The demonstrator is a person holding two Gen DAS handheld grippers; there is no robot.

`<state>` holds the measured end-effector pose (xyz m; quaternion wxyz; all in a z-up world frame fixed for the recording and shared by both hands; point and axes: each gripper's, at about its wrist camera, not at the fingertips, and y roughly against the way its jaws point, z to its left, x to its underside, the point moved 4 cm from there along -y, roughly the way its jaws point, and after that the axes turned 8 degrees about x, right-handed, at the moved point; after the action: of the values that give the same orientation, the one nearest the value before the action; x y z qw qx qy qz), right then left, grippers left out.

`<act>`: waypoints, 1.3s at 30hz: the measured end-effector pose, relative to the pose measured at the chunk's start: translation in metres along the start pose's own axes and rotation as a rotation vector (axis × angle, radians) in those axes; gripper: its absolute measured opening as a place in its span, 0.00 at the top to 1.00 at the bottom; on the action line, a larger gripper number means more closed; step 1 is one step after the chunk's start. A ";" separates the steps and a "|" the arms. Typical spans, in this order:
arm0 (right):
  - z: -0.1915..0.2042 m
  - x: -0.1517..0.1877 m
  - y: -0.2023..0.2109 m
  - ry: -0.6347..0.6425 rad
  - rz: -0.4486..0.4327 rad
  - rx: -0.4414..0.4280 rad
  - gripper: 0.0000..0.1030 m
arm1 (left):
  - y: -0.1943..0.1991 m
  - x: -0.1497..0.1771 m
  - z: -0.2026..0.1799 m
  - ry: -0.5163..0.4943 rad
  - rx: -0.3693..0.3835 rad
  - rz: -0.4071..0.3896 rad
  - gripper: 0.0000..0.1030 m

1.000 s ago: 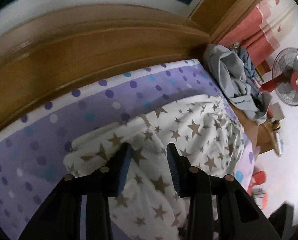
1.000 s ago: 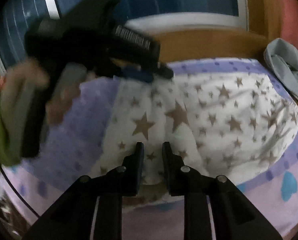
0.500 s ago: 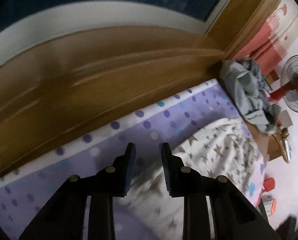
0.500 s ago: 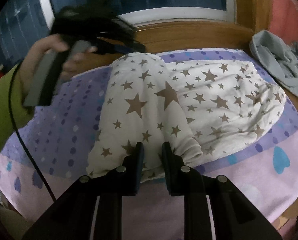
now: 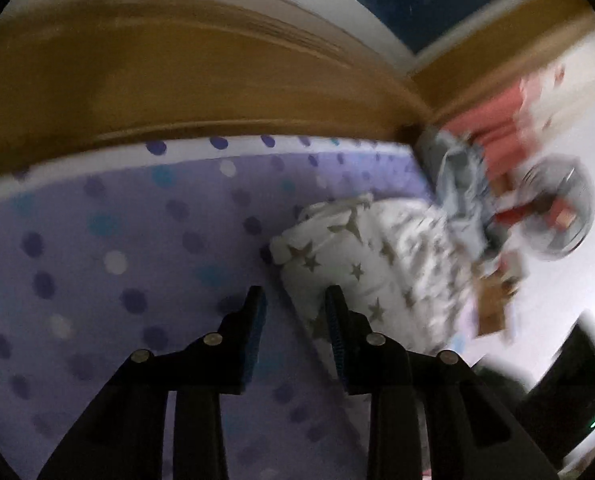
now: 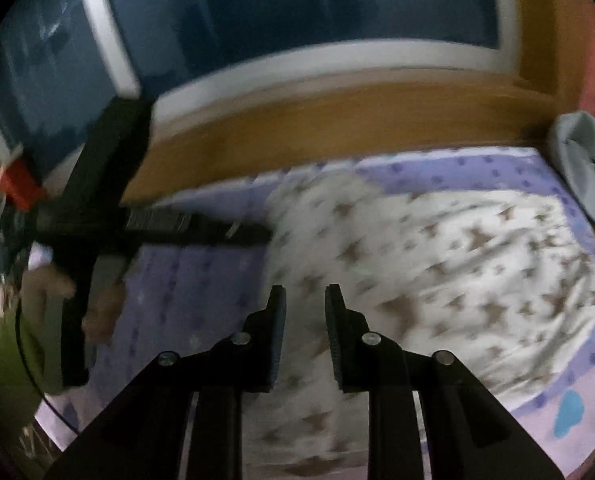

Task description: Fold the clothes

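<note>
Left wrist view: left gripper (image 5: 295, 300), jaws spread and empty, over the dotted purple bedsheet (image 5: 109, 240), just beside the near-left edge of the star-print garment (image 5: 361, 252); the garment lies on the bed, its upper-left corner doubled over in a thick rolled lip. Wooden bed frame (image 5: 177, 92) behind; grey clothes heap (image 5: 457, 184) and fan (image 5: 557, 216) at the far right, blurred. Right wrist view: right gripper (image 6: 304, 300), jaws spread and empty, above the near edge of the star-print garment (image 6: 457, 272), which spreads wide to the right with a narrower folded band running toward the frame. The left gripper (image 6: 201, 228) shows here as a black bar with its tip at the garment's left edge, held by a hand (image 6: 97, 308) in a green sleeve; blur makes it hard to say whether the tip touches cloth. Handling note: for a clean fold, each set of jaws should bite a single corner or edge of the same layer, lift evenly, and lay edge onto edge; the cloth looks soft and bunches readily, so smoothing creases flat matters.
</note>
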<state>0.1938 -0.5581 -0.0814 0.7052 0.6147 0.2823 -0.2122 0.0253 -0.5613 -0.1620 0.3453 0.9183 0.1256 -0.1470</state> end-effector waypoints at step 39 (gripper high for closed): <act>0.019 0.034 -0.018 0.060 0.012 0.023 0.78 | -0.006 -0.025 -0.032 -0.032 0.148 -0.072 0.95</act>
<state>0.2101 -0.5780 -0.1153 0.6905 0.6308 0.2972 -0.1924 0.0063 -0.5385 -0.1343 0.2730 0.9337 0.1419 -0.1829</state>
